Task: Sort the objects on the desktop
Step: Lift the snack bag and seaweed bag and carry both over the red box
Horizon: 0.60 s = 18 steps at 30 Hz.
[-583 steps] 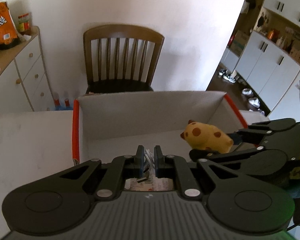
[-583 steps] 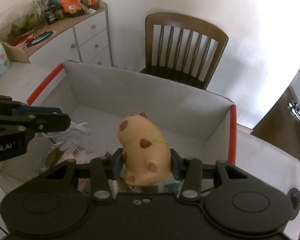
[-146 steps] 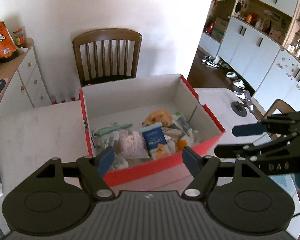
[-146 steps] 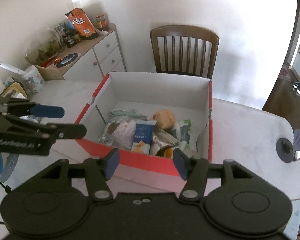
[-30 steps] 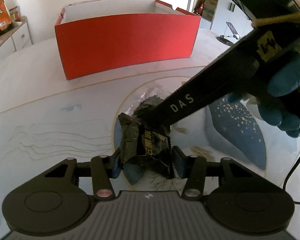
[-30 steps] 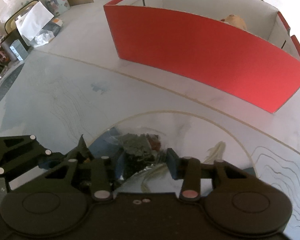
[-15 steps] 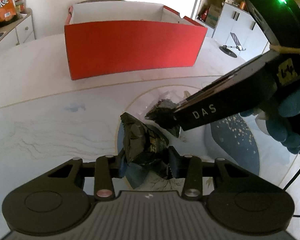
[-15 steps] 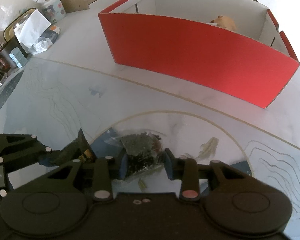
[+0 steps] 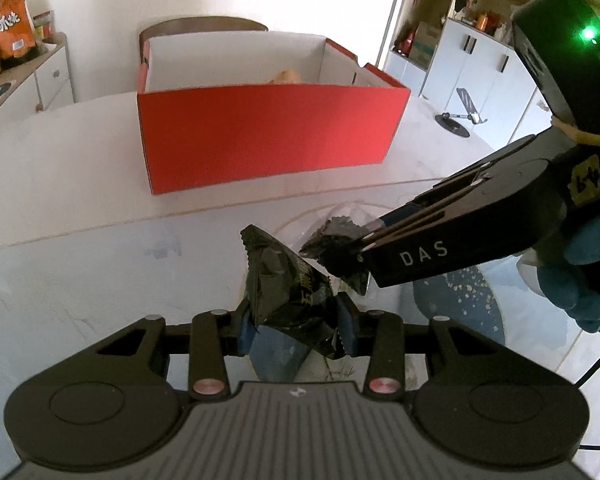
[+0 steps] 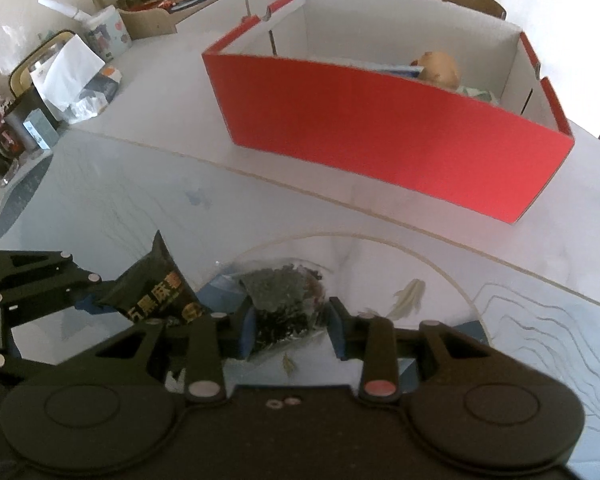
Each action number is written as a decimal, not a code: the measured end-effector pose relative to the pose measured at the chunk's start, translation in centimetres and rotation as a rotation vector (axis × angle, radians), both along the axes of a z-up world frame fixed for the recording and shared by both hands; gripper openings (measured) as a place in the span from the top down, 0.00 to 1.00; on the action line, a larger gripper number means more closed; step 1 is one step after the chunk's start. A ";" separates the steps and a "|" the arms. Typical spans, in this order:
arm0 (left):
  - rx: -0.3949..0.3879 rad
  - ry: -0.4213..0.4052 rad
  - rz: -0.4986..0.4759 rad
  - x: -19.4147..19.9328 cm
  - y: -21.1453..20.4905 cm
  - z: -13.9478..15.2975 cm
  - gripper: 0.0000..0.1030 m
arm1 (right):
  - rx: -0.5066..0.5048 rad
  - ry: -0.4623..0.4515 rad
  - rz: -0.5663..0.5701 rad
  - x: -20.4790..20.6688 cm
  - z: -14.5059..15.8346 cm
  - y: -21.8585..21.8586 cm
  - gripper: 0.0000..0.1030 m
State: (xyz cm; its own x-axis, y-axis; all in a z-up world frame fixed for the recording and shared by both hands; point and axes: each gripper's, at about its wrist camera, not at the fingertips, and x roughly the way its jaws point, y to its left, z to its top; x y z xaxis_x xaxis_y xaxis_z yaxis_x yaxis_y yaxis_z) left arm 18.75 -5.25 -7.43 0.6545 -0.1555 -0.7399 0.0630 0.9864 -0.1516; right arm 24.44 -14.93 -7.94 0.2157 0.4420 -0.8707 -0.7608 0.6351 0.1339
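While the black snack packet sits pinched in our left gripper, our right gripper clamps a clear bag of dark bits just beside it, both lifted near the red box on the table.

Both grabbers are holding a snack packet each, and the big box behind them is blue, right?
Not quite: the box is red, as the left wrist view shows. The rest holds: the left gripper is shut on the black packet, and the right gripper is shut on the clear packet.
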 end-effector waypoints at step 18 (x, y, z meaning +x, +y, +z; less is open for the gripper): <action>-0.026 -0.062 0.007 -0.3 1.2 5.3 0.62 | 0.081 -0.030 -0.045 -1.0 4.8 -1.5 0.66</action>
